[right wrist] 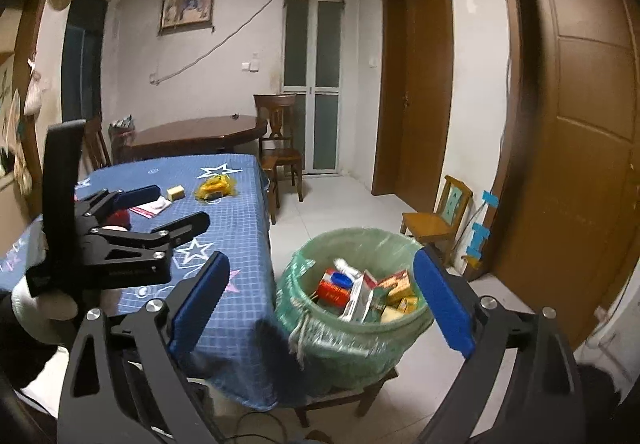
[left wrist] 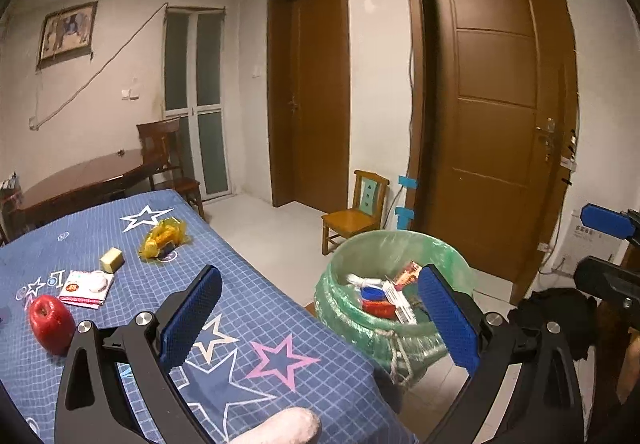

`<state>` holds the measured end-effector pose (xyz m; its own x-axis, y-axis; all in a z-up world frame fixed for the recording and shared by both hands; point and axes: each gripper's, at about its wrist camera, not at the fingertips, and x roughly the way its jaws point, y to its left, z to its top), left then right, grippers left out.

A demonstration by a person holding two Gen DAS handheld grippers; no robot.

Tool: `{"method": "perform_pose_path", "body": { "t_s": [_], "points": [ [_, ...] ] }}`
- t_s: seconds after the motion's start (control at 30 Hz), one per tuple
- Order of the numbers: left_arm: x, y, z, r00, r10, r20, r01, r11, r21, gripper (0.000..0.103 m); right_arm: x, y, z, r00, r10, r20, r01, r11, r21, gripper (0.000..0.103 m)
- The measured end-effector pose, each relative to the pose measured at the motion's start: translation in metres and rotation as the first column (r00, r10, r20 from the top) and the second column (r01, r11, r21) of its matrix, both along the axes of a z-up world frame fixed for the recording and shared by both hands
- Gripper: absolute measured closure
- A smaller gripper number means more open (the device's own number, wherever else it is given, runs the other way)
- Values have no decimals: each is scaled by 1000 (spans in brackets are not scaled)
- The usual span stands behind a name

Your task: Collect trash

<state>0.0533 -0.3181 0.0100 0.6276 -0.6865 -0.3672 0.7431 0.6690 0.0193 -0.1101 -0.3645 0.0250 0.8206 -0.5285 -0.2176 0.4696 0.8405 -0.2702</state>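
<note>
Open air above the lined bin (right wrist: 352,308), table edge (right wrist: 266,244) close alongside.

We see our left gripper (left wrist: 320,318) and right gripper (right wrist: 322,304) built alike: black angular arms, silver round screws at the pivots, and blue textured pads (left wrist: 192,318) lining the jaws. A white knitted glove (right wrist: 42,310) covers the hand on the left one.

From the right wrist view my left claw (right wrist: 176,206) hides most of the red apple (right wrist: 118,219). The green-lined bin's (right wrist: 352,340) near wall smears into blur, and I can't read its packets' (right wrist: 362,294) labels.
</note>
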Motion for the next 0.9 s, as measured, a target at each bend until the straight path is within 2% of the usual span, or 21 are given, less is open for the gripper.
{"method": "perform_pose_path", "body": {
  "t_s": [0.17,0.33,0.5,0.6,0.73,0.9],
  "points": [
    [-17,2,0,1000,-21,22,20,1000,19,5,-17,15,-16,997,-70,8,70,998,1,12],
    [-32,9,0,999,13,38,-14,1000,25,5,-34,14,-19,986,-140,92,135,989,54,12],
    [-45,17,5,998,44,38,-44,999,13,5,-39,15,-18,984,-150,98,146,988,46,12],
    [-53,17,10,998,52,41,-52,999,11,5,-44,10,-17,980,-157,120,149,986,72,11],
    [-63,13,12,997,52,61,-53,998,26,5,-46,10,-18,977,-170,126,162,984,73,11],
    [-61,8,11,997,56,56,-59,998,38,5,-45,8,-21,977,-179,120,172,983,67,11]
  ]
}}
